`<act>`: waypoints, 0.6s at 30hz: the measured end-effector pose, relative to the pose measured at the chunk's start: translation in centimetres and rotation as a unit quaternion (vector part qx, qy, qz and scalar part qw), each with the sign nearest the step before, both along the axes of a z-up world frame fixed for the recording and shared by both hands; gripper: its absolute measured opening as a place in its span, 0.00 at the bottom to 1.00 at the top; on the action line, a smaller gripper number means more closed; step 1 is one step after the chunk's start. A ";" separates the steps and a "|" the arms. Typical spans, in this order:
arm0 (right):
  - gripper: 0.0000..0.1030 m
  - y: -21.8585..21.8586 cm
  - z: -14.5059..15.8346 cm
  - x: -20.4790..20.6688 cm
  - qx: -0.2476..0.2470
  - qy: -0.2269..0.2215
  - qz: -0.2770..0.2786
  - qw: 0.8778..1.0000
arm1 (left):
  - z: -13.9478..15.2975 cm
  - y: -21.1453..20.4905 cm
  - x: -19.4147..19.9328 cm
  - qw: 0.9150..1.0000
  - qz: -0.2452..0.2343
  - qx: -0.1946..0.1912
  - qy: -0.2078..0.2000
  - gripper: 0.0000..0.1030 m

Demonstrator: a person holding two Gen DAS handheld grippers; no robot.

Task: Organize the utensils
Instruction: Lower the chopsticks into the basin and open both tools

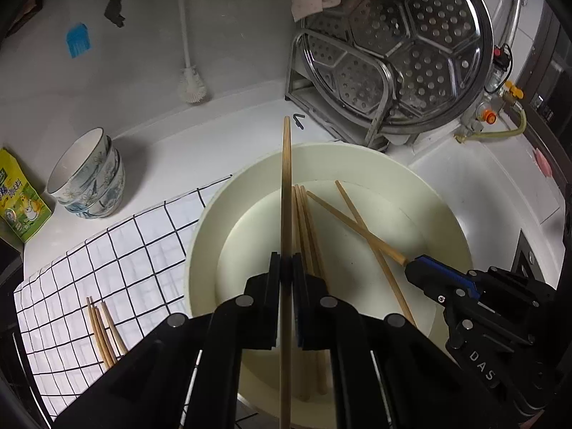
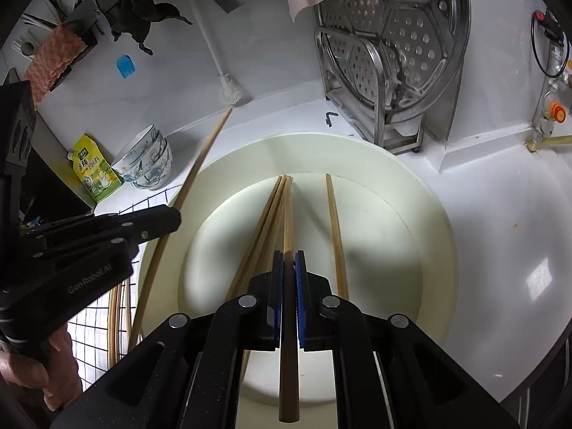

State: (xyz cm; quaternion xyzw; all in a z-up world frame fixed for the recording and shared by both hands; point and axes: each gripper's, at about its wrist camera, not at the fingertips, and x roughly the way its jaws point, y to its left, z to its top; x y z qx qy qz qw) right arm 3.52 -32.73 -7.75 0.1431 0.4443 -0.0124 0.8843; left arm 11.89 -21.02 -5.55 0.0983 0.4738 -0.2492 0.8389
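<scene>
While both grippers hover over the cream basin [image 1: 200, 236], the left gripper [image 1: 286, 268] is clamped on one chopstick [image 1: 286, 193] and the right gripper [image 2: 289, 261] pinches another [image 2: 287, 214] (loose chopsticks [image 2: 336, 228] lie inside, more [image 1: 102, 329] on the checked cloth [image 1: 118, 250]).

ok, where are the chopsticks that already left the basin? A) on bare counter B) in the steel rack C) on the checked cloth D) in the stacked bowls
C: a few chopsticks lie on the checked cloth, left of the basin.
</scene>
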 end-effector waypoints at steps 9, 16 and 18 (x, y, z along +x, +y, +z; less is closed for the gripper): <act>0.06 -0.8 -1.5 0.6 0.010 0.015 0.003 1.000 | -2.0 -1.1 0.4 1.000 -0.002 0.017 0.021 0.07; 0.06 -1.8 -2.3 0.8 0.017 0.023 -0.005 1.000 | -3.3 -2.1 0.2 0.999 -0.007 0.030 0.032 0.07; 0.06 -2.0 -2.3 0.7 0.017 0.024 -0.008 1.000 | -3.3 -2.2 0.3 0.999 -0.003 0.034 0.035 0.08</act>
